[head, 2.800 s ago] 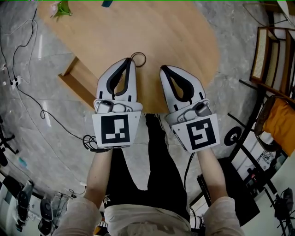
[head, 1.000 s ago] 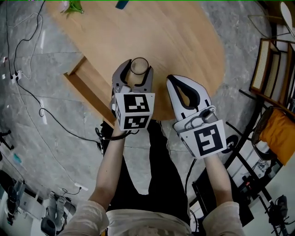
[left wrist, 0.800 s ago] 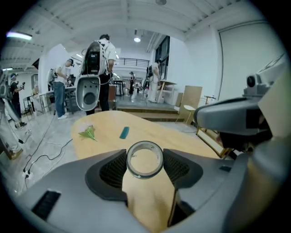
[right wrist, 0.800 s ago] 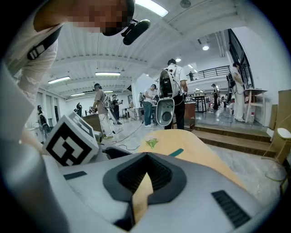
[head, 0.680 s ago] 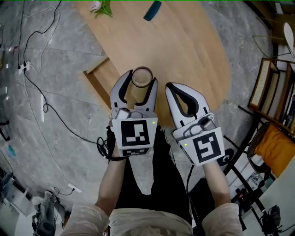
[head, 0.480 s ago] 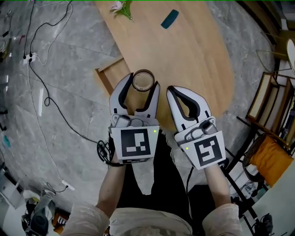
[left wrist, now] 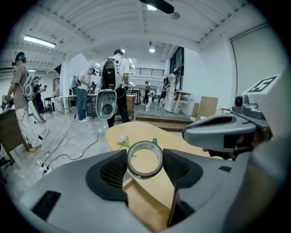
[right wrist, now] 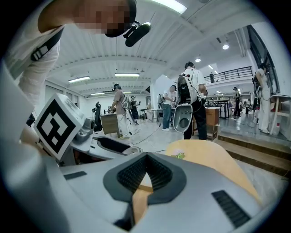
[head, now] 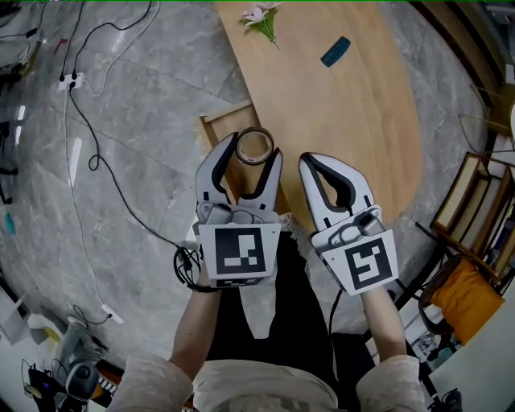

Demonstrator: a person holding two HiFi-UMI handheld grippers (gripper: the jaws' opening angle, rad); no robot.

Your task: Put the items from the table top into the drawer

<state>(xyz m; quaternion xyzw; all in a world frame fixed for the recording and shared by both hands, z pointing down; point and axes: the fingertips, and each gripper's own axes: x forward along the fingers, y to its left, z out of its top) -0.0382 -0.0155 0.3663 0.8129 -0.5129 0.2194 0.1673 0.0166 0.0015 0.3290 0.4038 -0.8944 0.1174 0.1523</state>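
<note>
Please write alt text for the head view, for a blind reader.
The left tongs grip a tape roll over the open drawer of a table holding a flower and a teal object; the right tongs are shut and empty.

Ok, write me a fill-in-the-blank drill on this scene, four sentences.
1. The tape roll sits clamped in the left gripper, while the right gripper holds ____.
2. The right gripper's jaws are ____.
3. The drawer of the wooden table stands ____.
4. On the table lie a teal object and a pink ____.
Missing words: nothing; shut; open; flower.
</note>
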